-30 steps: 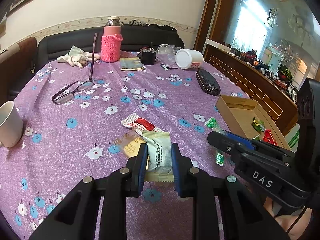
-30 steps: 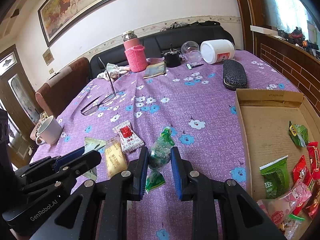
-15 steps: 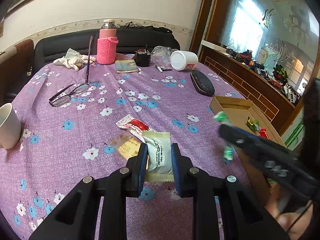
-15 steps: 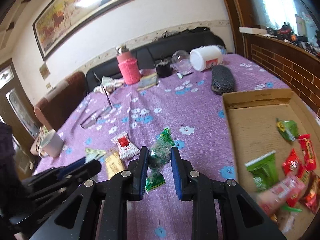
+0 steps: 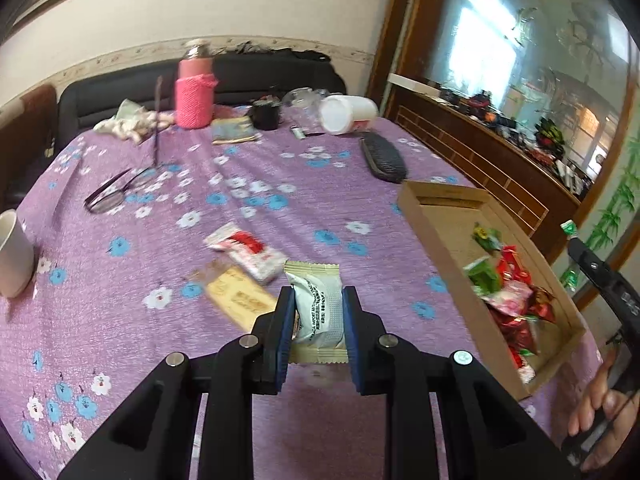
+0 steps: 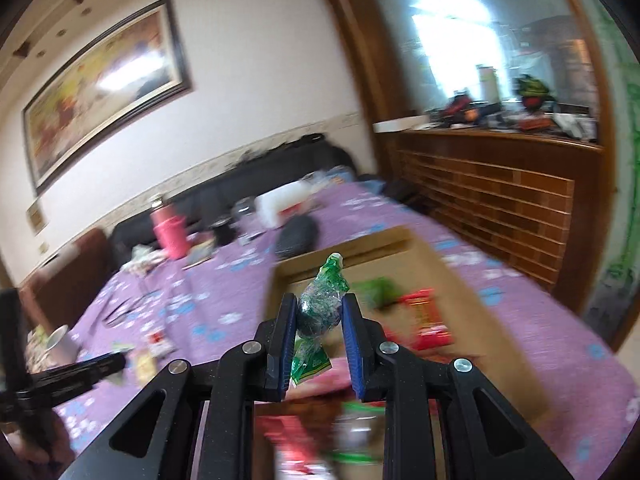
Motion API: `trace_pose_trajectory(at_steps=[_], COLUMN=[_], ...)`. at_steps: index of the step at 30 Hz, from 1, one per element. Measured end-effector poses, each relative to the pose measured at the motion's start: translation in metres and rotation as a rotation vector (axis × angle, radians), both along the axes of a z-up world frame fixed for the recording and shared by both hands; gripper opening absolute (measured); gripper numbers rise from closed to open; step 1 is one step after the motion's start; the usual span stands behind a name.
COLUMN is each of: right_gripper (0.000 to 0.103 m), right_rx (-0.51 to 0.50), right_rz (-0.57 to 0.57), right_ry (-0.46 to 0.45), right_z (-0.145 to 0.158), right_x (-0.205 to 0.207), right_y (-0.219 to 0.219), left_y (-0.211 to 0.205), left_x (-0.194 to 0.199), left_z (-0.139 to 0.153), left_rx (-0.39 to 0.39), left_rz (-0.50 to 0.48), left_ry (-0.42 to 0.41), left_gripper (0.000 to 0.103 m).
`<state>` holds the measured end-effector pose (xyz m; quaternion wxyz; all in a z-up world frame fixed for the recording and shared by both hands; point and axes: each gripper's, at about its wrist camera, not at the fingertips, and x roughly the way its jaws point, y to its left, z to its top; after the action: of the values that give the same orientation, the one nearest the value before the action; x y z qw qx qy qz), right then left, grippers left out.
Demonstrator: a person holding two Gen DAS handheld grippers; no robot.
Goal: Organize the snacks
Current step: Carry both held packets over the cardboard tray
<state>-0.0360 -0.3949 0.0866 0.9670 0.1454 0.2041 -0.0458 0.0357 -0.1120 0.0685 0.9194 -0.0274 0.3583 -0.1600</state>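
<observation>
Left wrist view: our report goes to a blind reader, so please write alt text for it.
The left gripper is shut on a white snack packet above a purple flowered tablecloth. Two more snacks lie just beyond it, and a cardboard box holding red and green snacks sits to the right.

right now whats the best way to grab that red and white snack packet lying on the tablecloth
Grip the red and white packet across its short width at the middle, coming straight down from above. It lies flat and slanted on the purple tablecloth, one corner against the tan packet, so turn the jaws to match its slant.
</observation>
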Motion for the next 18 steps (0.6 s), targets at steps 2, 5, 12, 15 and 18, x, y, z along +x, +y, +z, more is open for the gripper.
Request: trace_pose_trajectory(at_steps=[2, 5, 12, 15, 18], right_gripper=[0.024, 0.024, 0.024, 0.024, 0.024], right_rx=[0.019, 0.056, 0.126, 0.194, 0.217], right_rz=[-0.029, -0.054, -0.063, -0.045, -0.025], right_ry=[0.006, 0.023, 0.028, 0.048, 0.066], right_z=[-0.004, -0.013, -0.023, -0.031, -0.035], right_x=[-0.005, -0.007, -0.014, -0.010, -0.006], right_y=[-0.017, -0.037, -0.066, -0.075, -0.075], left_y=[-0.014, -0.048, -0.138, -0.167, -0.181], left_x=[-0.007, -0.020, -0.043, -0.047, -0.045], left_z=[0.006, 0.020, 0.027, 0.016, 0.003], left_rx=[0.015, 0.009, -0.036, -0.038, -0.031], left_rz=[-0.028, -0.098, -0.301, -0.351, -0.370], left_ry=[-0.017, -0.039, -0.023, 0.002, 0.029], left_gripper=[0.022, 0.023, 0.023, 0.023, 0.023])
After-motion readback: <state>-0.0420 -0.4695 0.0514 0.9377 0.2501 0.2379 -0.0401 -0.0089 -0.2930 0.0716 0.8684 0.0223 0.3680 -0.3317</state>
